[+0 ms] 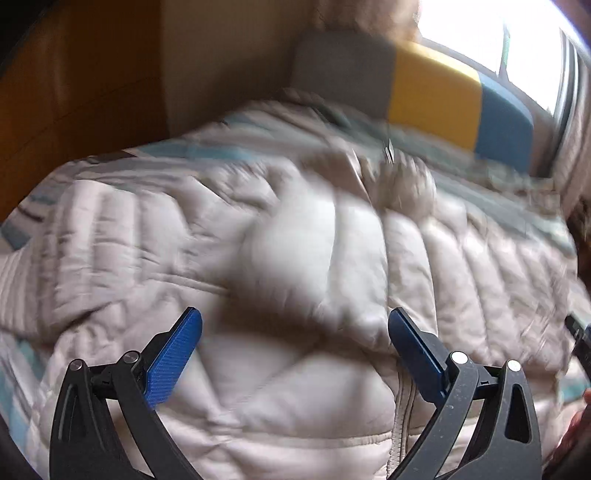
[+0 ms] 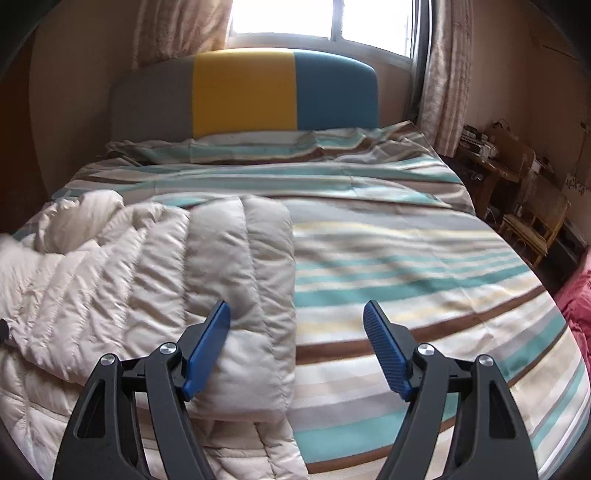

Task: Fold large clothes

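The cream puffer jacket (image 2: 155,280) lies spread on the near-left part of the striped bedspread (image 2: 424,280), one panel (image 2: 247,295) turned over along its right edge, while the left gripper (image 1: 295,354) and right gripper (image 2: 297,345) both hover over it with jaws spread and empty. Slippery, springy padding is the risk: a shallow pinch could slide off, or the turned panel could puff back open. By count, one jacket, two grippers, one bed, and farther off one three-coloured headboard (image 2: 243,92), one window (image 2: 317,18).
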`<state>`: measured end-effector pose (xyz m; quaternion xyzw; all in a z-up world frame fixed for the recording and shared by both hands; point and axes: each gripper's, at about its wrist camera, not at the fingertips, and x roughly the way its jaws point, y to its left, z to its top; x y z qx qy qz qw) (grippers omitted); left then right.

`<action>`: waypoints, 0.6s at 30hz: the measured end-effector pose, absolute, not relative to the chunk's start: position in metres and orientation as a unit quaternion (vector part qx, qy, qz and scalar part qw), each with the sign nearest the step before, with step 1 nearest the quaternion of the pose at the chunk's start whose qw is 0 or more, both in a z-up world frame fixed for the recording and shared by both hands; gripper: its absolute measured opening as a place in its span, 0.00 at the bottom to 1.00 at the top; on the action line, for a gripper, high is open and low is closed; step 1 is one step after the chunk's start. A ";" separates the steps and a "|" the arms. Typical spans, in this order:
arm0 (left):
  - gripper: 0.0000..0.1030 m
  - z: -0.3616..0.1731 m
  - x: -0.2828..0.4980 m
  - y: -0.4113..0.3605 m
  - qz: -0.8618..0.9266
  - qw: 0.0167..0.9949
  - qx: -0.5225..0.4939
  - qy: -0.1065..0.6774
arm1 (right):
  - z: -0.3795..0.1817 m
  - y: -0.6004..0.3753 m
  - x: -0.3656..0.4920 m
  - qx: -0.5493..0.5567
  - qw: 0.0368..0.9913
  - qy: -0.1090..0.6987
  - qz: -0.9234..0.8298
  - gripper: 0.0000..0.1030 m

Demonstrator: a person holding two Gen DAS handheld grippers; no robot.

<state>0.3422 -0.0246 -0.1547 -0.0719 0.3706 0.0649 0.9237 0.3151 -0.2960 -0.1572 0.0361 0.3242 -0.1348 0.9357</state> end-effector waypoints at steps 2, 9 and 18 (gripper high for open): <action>0.97 -0.138 0.330 -0.021 0.075 0.939 -0.084 0.325 | -0.149 -0.296 0.319 0.038 0.940 0.316 -0.120 0.64; 0.97 -0.131 0.389 -0.061 0.033 0.935 -0.022 0.353 | -0.158 -0.301 0.369 0.079 0.921 0.376 -0.057 0.32; 0.97 -0.189 0.386 -0.053 0.039 0.907 0.028 0.418 | -0.201 -0.290 0.379 0.074 0.906 0.415 -0.031 0.32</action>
